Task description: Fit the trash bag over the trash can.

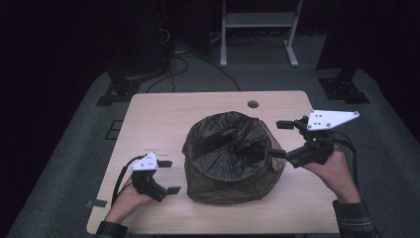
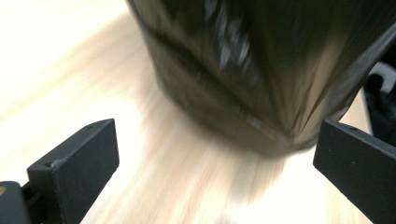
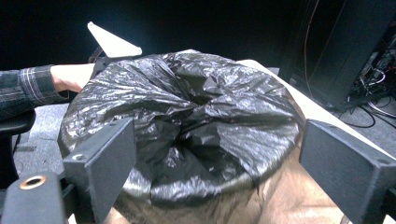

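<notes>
Bin with black liner bag stands at surface middle. Left gripper near front-left corner, jaws apart, empty. Right gripper beside bin's right rim, jaws apart, nothing clamped.

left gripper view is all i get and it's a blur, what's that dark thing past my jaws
Observer: A bin lined with a black bag, standing mid-table; your left gripper is at its left side, jaws apart with nothing between them.
Operator: is the bag on properly
Observer: From the right gripper view, the bag is folded over the rim and sags into the middle, crumpled.
Operator: where's the other gripper
Observer: The right gripper is at the bin's right rim, jaws open wide, gripping nothing.
</notes>
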Tool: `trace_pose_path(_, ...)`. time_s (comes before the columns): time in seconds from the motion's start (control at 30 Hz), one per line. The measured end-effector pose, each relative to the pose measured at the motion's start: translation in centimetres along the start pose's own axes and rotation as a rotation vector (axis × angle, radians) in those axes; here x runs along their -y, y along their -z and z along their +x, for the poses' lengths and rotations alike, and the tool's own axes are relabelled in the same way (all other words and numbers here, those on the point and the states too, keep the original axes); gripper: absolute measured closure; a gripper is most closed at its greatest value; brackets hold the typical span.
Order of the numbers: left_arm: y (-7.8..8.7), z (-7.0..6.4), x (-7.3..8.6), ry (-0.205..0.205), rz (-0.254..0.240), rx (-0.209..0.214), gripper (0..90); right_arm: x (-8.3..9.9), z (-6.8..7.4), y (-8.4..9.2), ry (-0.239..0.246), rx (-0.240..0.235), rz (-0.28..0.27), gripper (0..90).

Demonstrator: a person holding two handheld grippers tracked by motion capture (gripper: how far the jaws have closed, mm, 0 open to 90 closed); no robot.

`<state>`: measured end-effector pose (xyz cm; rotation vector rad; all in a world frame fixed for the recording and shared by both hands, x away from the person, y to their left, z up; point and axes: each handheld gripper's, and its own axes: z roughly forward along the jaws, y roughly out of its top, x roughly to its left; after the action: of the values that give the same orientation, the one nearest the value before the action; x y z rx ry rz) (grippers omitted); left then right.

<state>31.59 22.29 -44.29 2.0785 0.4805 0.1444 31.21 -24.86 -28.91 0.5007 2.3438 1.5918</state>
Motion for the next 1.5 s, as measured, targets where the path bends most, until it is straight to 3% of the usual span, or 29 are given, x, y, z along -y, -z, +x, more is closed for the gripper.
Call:
trace_pose_path(0.3,-0.1,-0.1,2.9,0.009,0.163,-0.131,0.0,-1.9,-0.3,-1.5,0.025,-0.006,0.070,9.8)
trace_pose_path(0.33,-0.2,-0.1,3.4,0.004,0.205,-0.150,0.0,-2.3,-0.3,-2.0,0.032,-0.010,0.100,9.9)
trace_pose_path(0.47,-0.3,-0.2,4.3,0.012,0.235,-0.158,0.0,-2.8,-0.3,-2.9,0.049,-0.018,0.138,9.8)
trace_pose_path(0.63,0.0,-0.4,4.7,0.014,0.223,-0.175,0.0,-3.3,-0.4,-4.5,0.070,-0.039,0.220,9.8)
trace_pose_path(0.77,0.1,-0.5,4.9,0.017,0.209,-0.180,0.0,-3.2,-0.4,-5.9,0.096,-0.043,0.311,9.8)
trace_pose_path(0.8,0.1,-0.5,4.9,0.018,0.208,-0.180,0.0,-3.0,-0.5,-6.6,0.112,-0.042,0.355,9.8)
trace_pose_path(1.07,0.1,-0.5,4.9,0.020,0.208,-0.180,0.0,-2.8,-0.3,-8.4,0.141,-0.068,0.460,9.8)
trace_pose_path(1.47,0.1,-0.5,4.9,0.019,0.208,-0.180,0.0,-2.7,0.5,-11.2,0.176,-0.090,0.752,9.9)
trace_pose_path(1.5,0.1,-0.5,4.9,0.019,0.208,-0.180,0.0,-2.7,0.5,-11.2,0.176,-0.090,0.752,9.9)
